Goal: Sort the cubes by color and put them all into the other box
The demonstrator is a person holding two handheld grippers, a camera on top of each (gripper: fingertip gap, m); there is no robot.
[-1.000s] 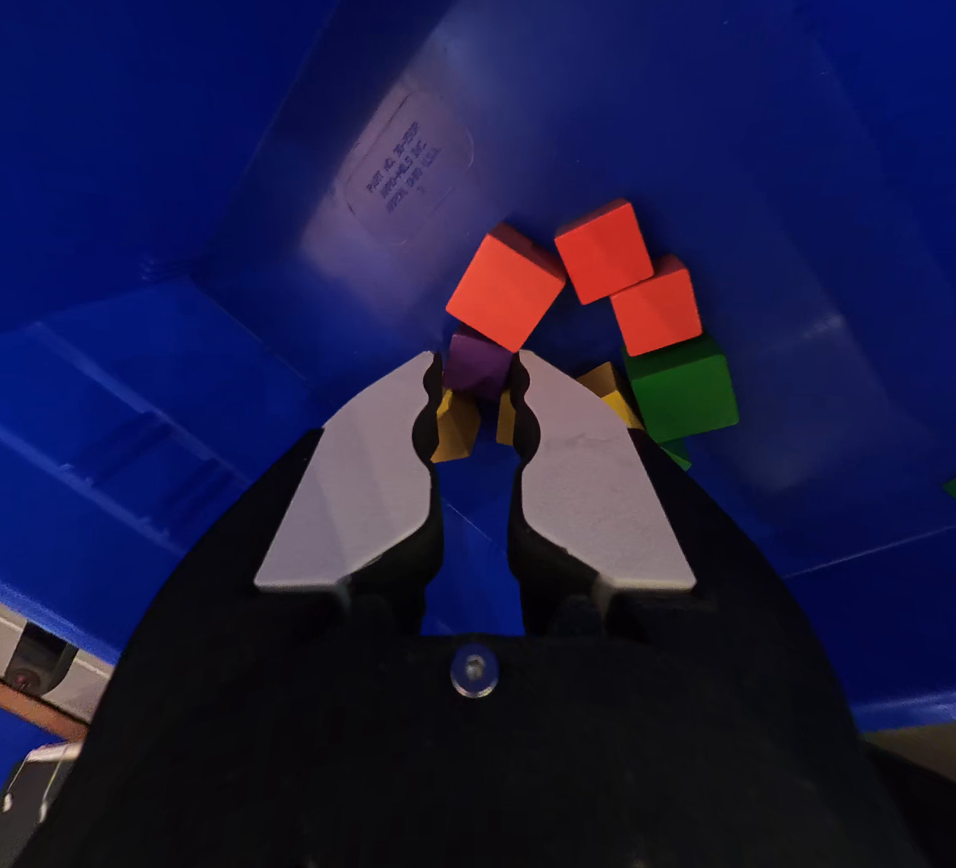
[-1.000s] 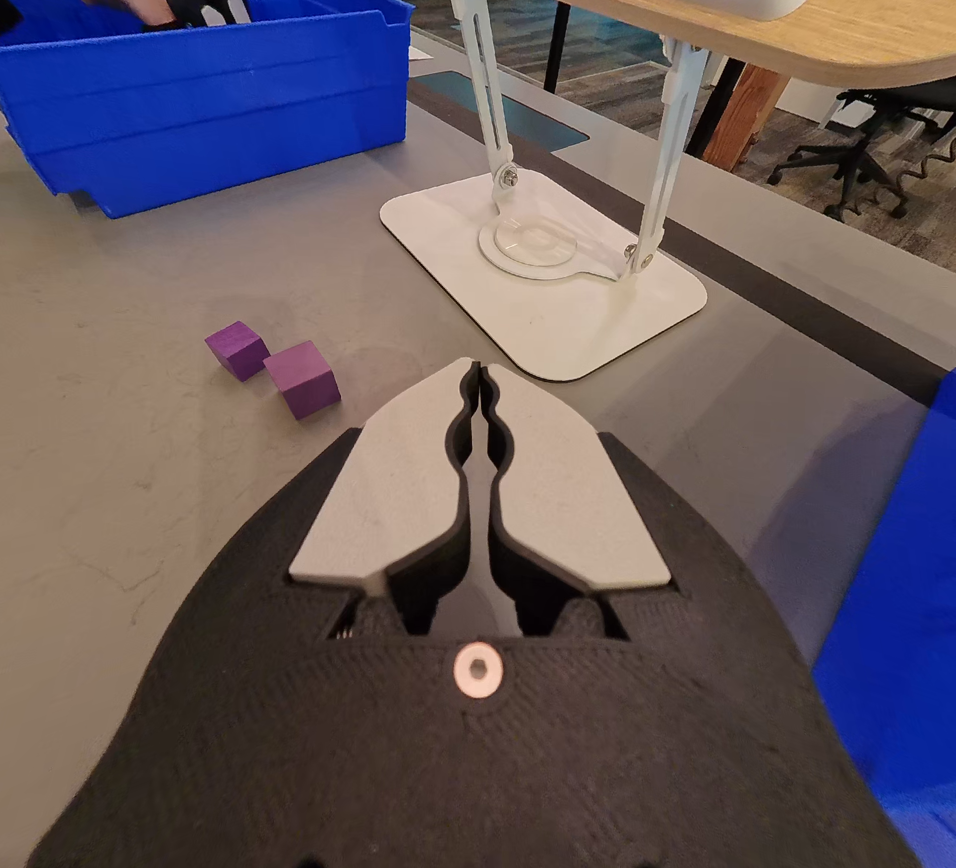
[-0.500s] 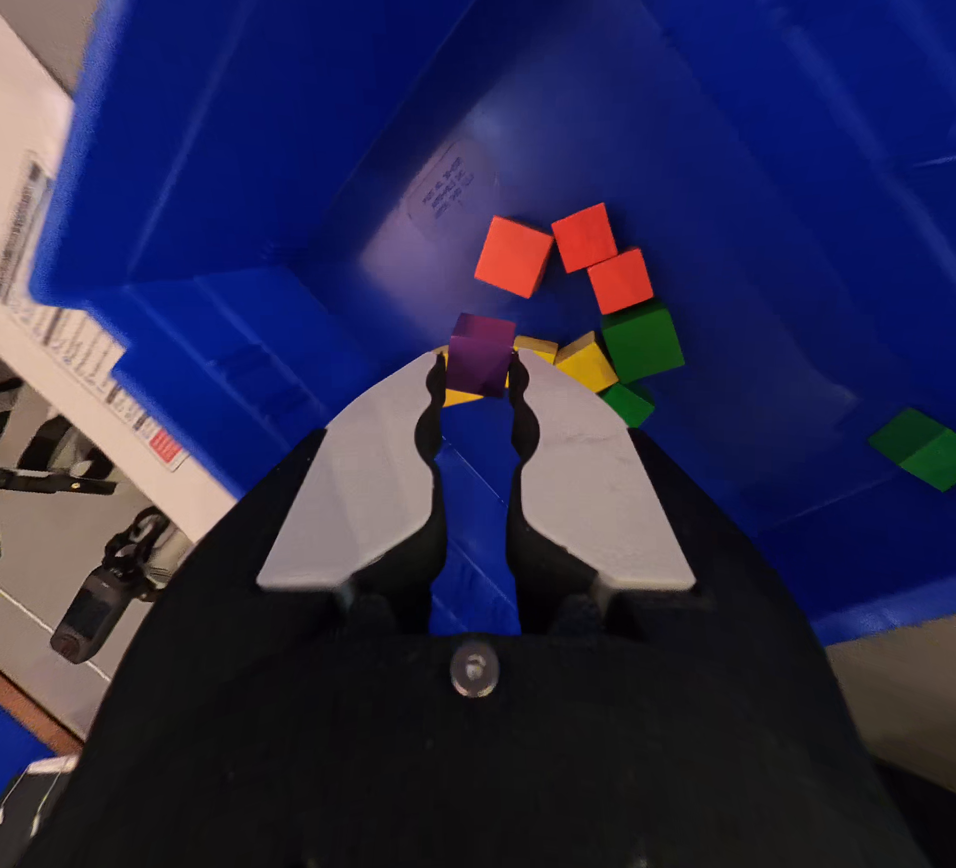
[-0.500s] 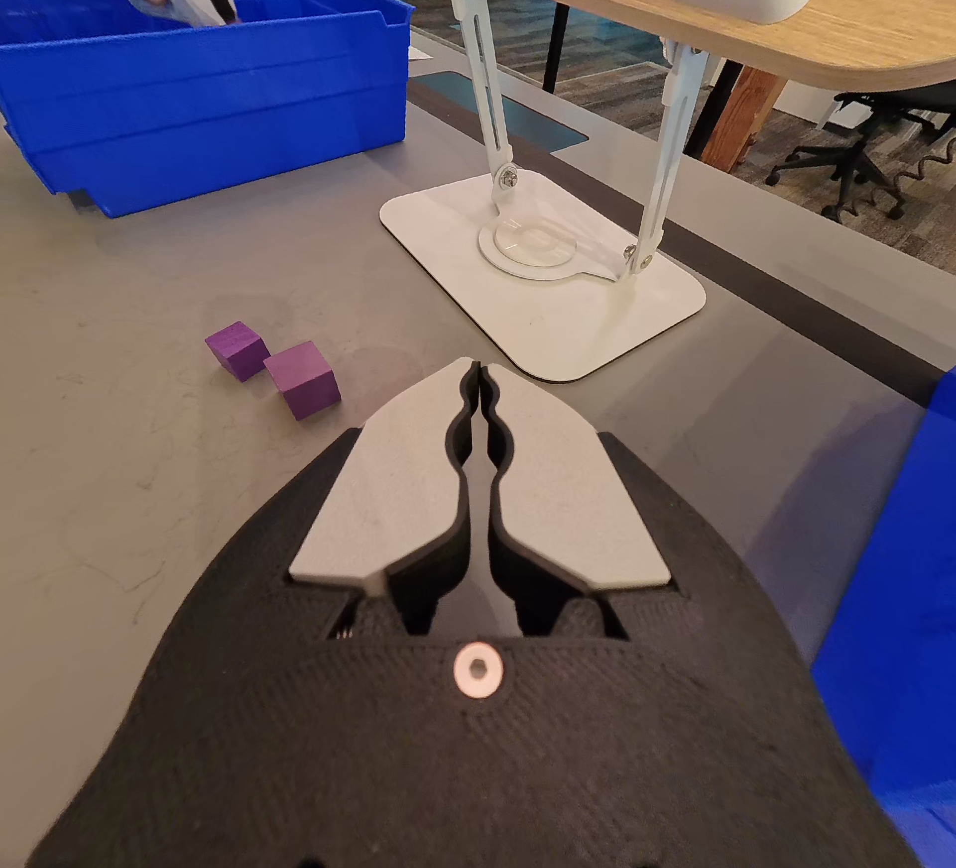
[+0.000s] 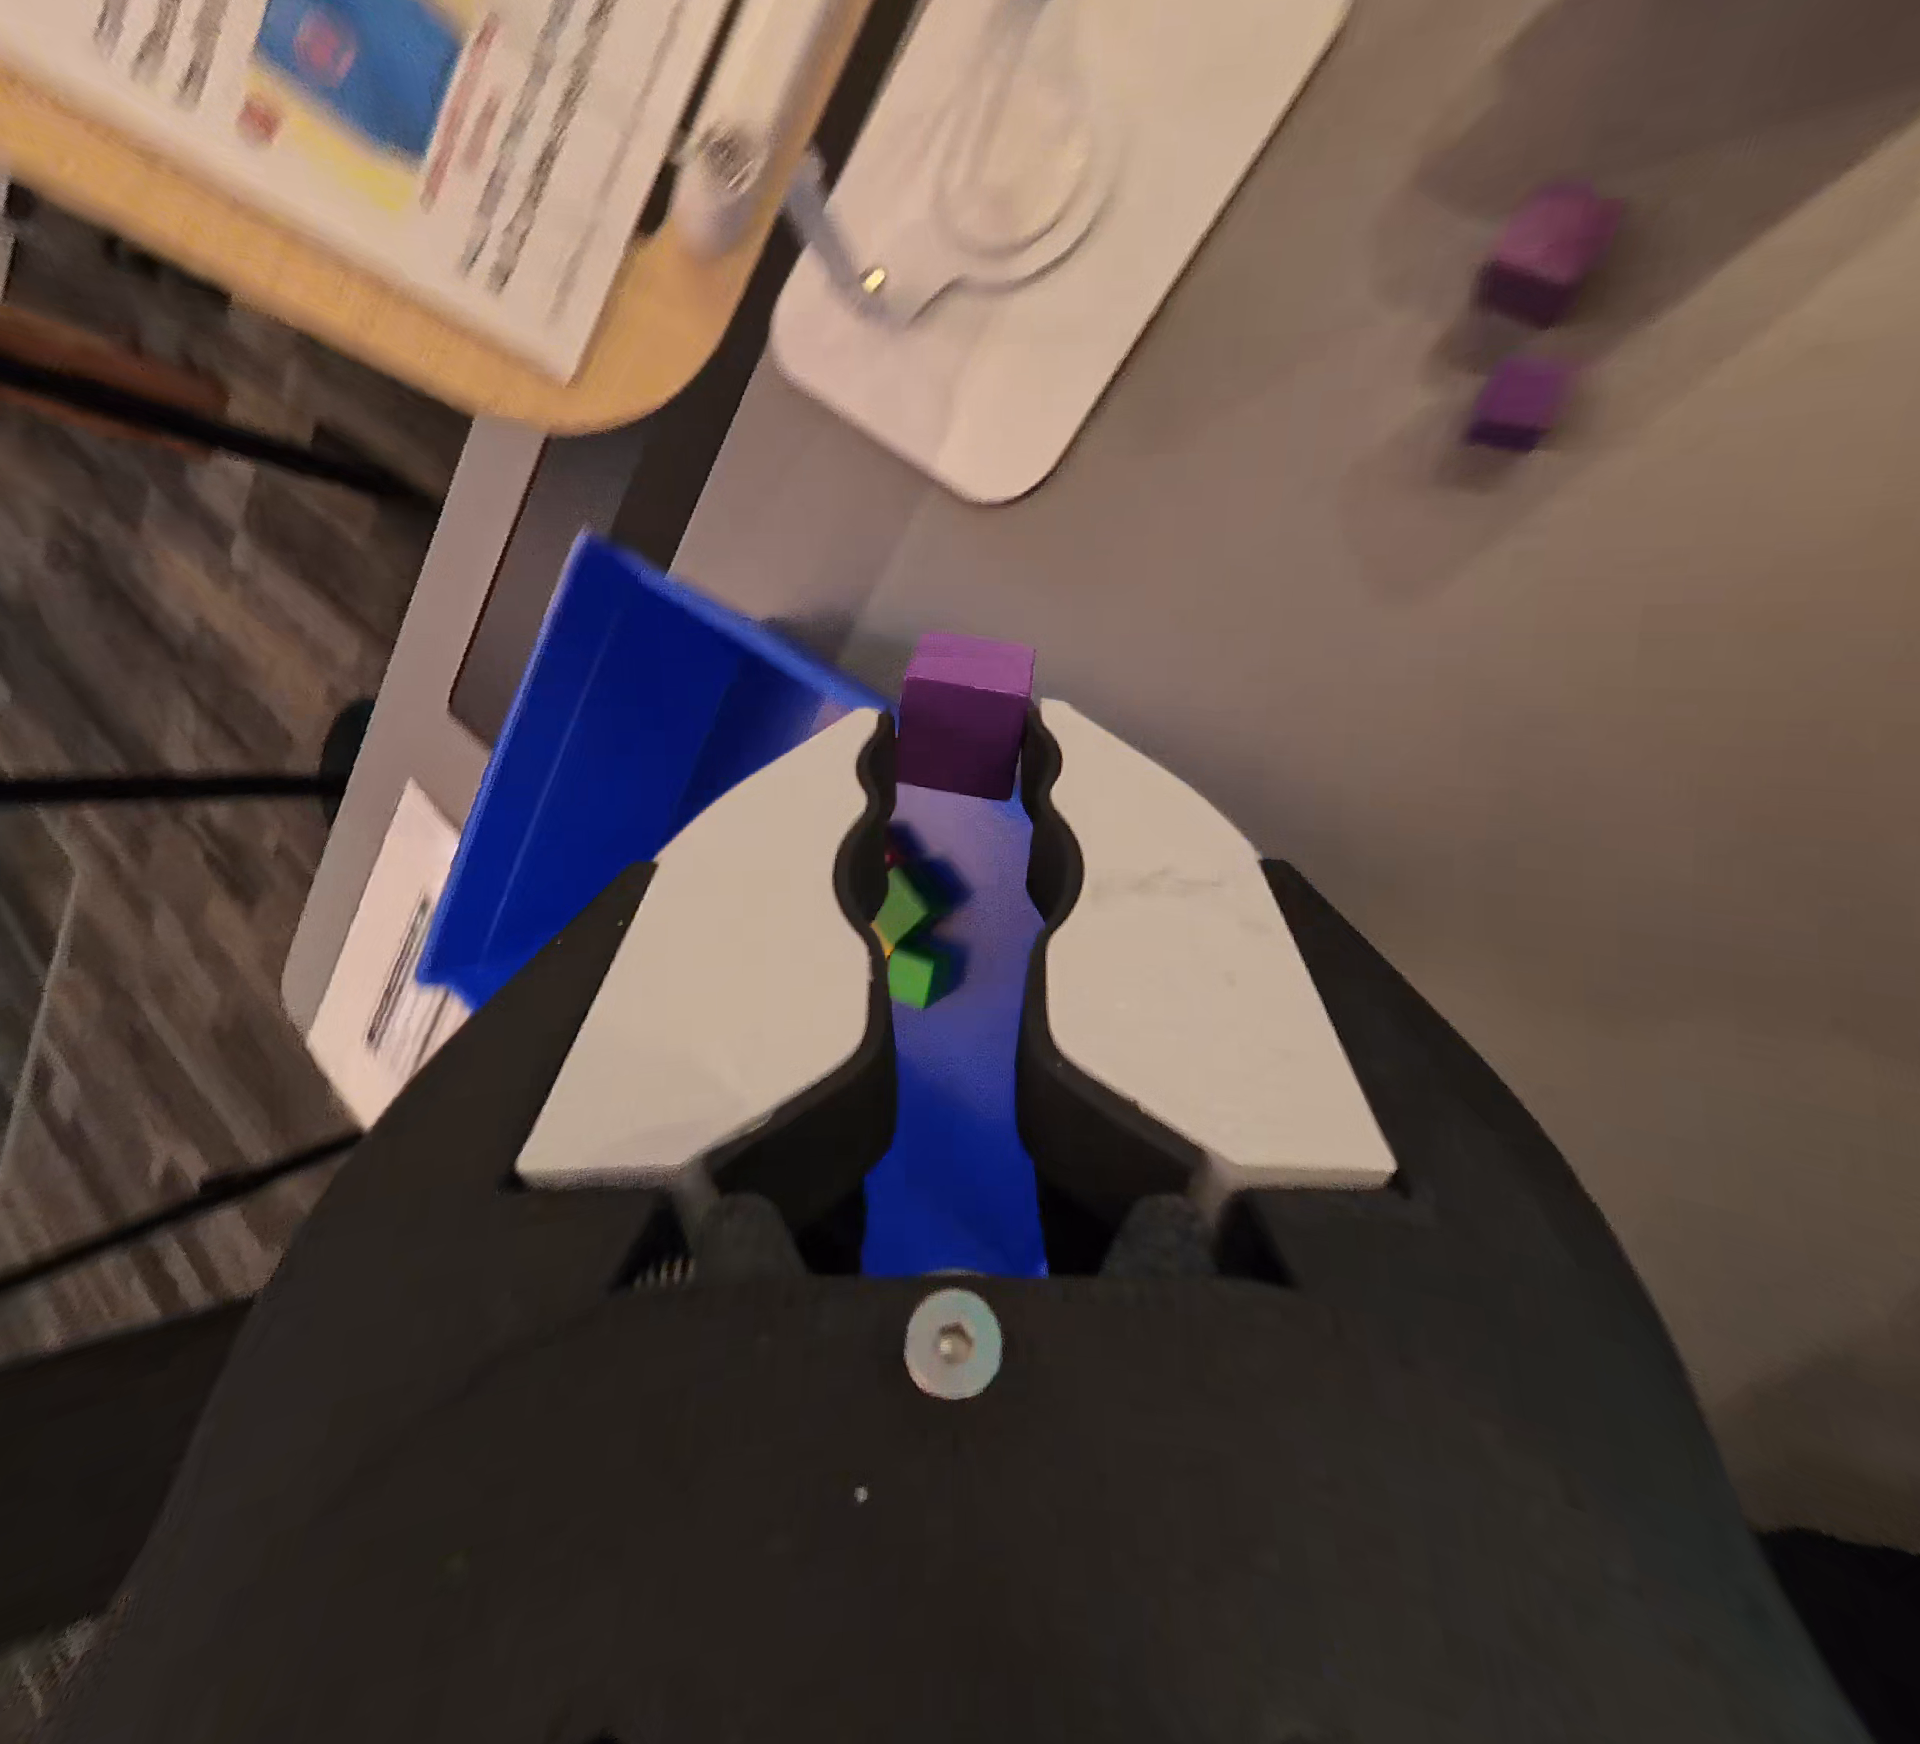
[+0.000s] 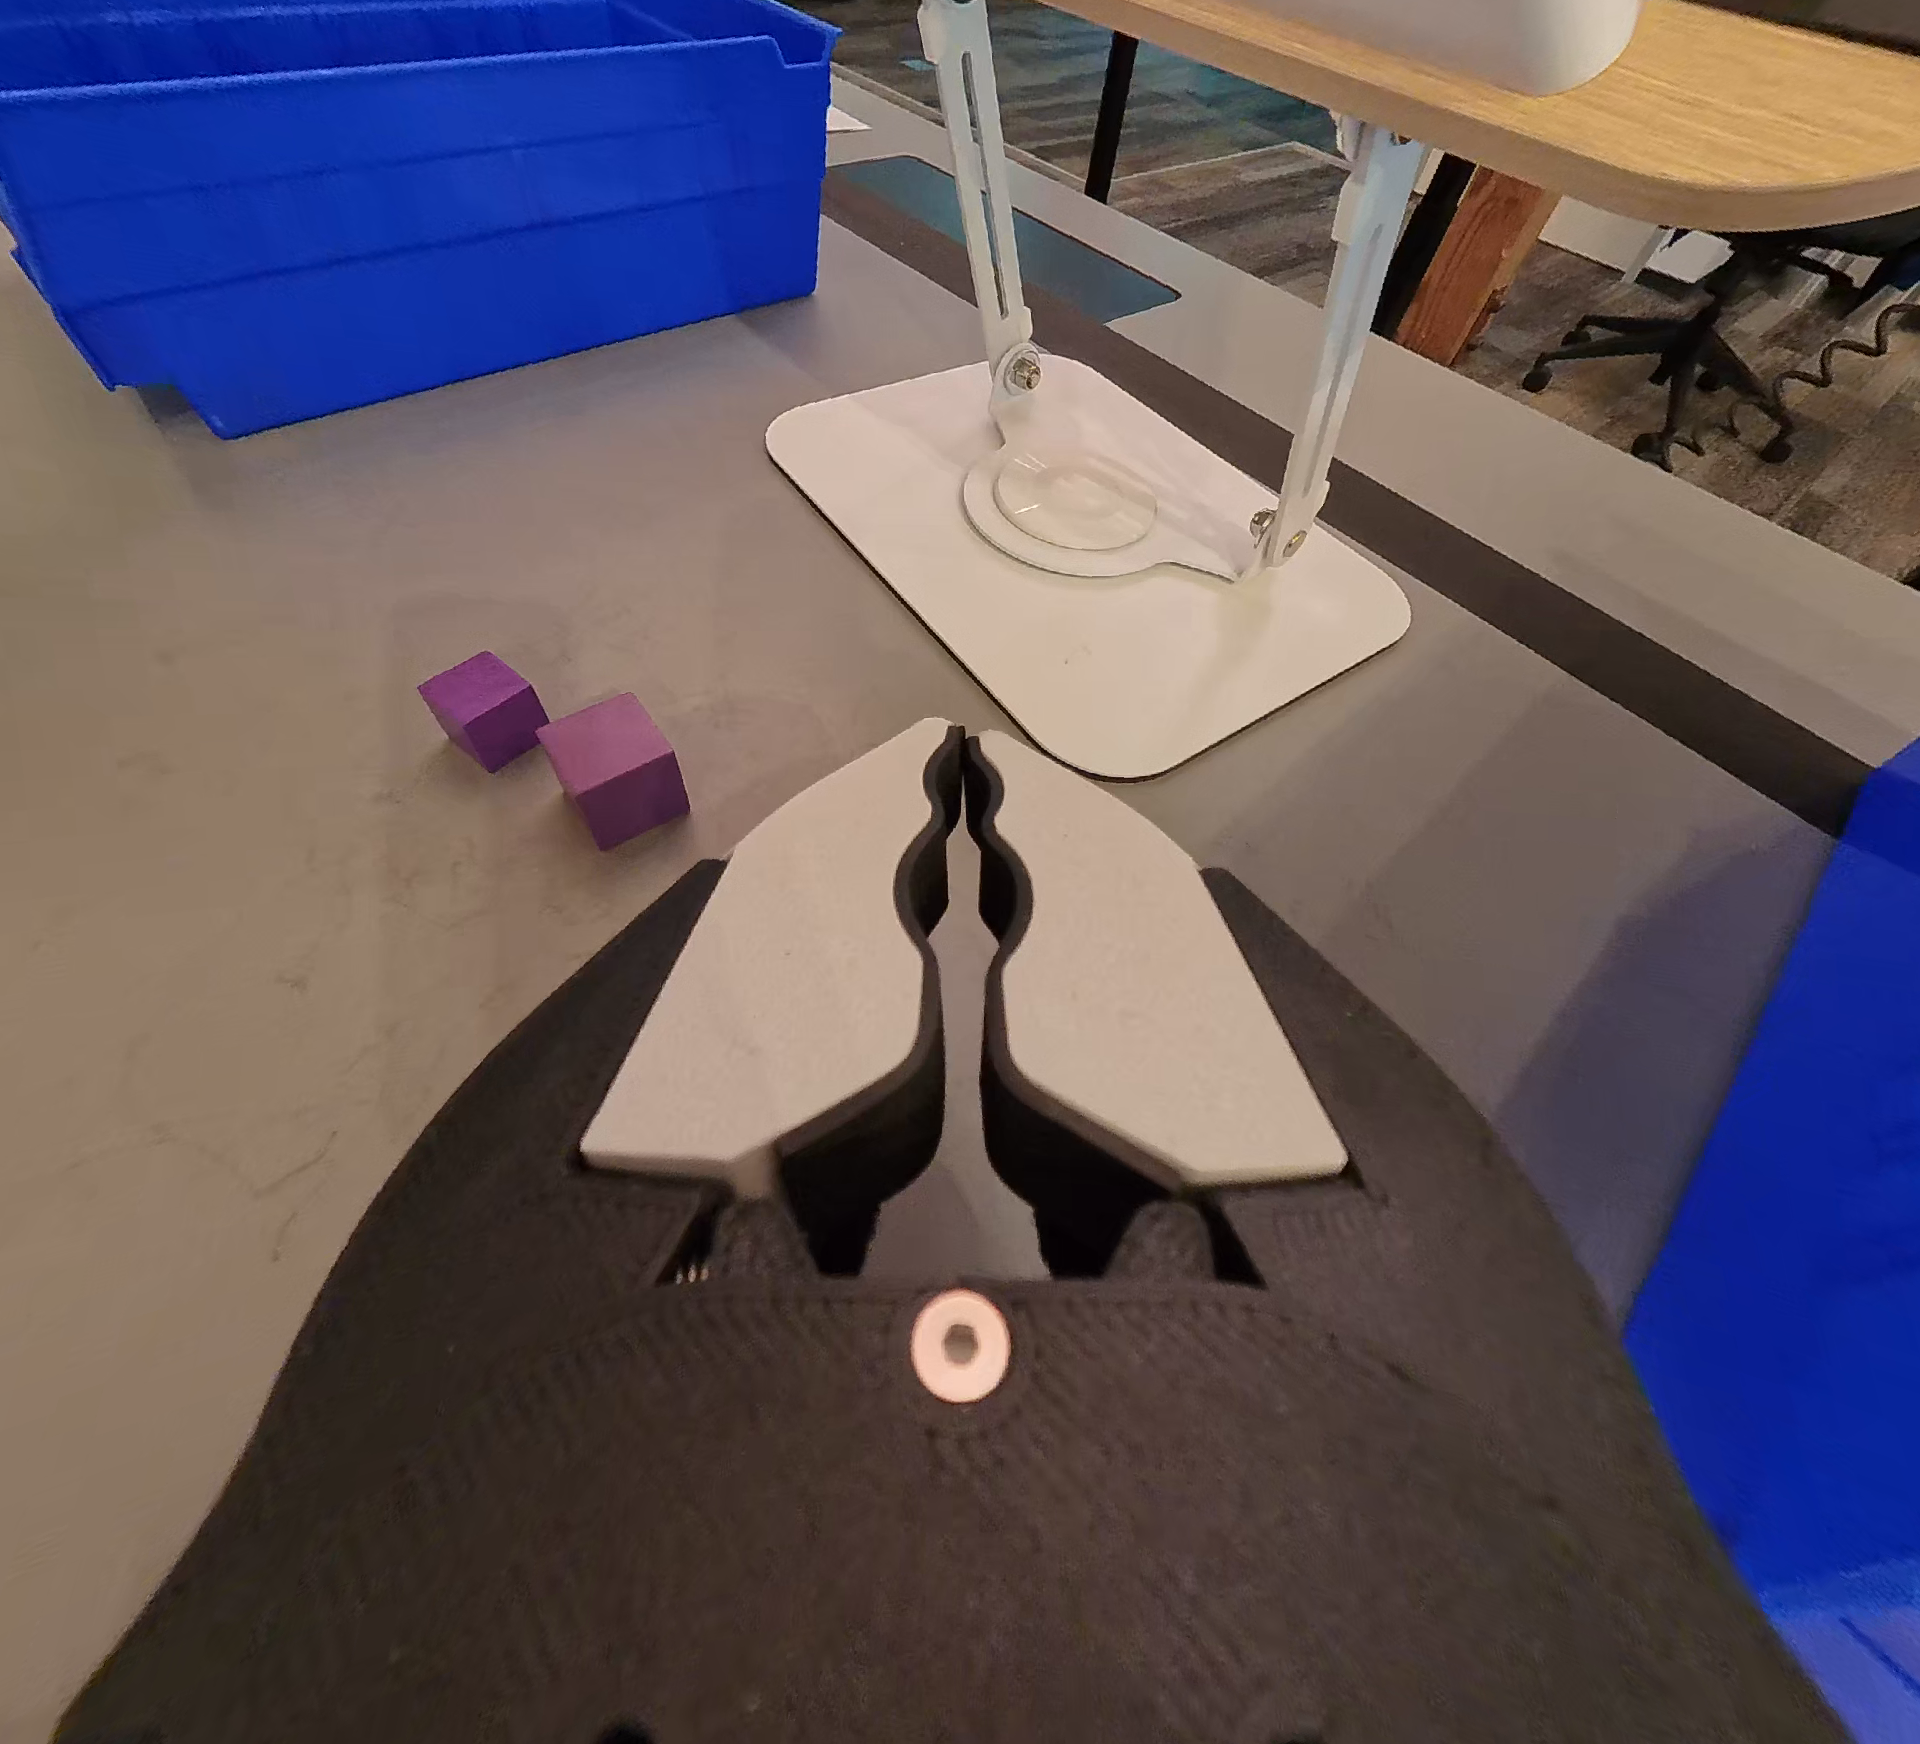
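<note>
Cubes are being grouped by colour on the grey table (image 6: 312,915) before going into the other box; a purple cube (image 5: 961,723) is pinched at the tips of the left gripper (image 5: 958,738), held high above the blue bin (image 5: 582,759), where green cubes (image 5: 906,941) lie on the floor, seen through the gap between the fingers; two more purple cubes (image 6: 556,749) sit just beside each other on the table, near a white stand (image 6: 1091,572), likely a staging spot for that colour, so the held one probably belongs with them; the right gripper (image 6: 958,744) is clenched on nothing, resting low over the table, seemingly waiting; a second blue box (image 6: 1808,1175) edges the right wrist view, presumably the destination.
</note>
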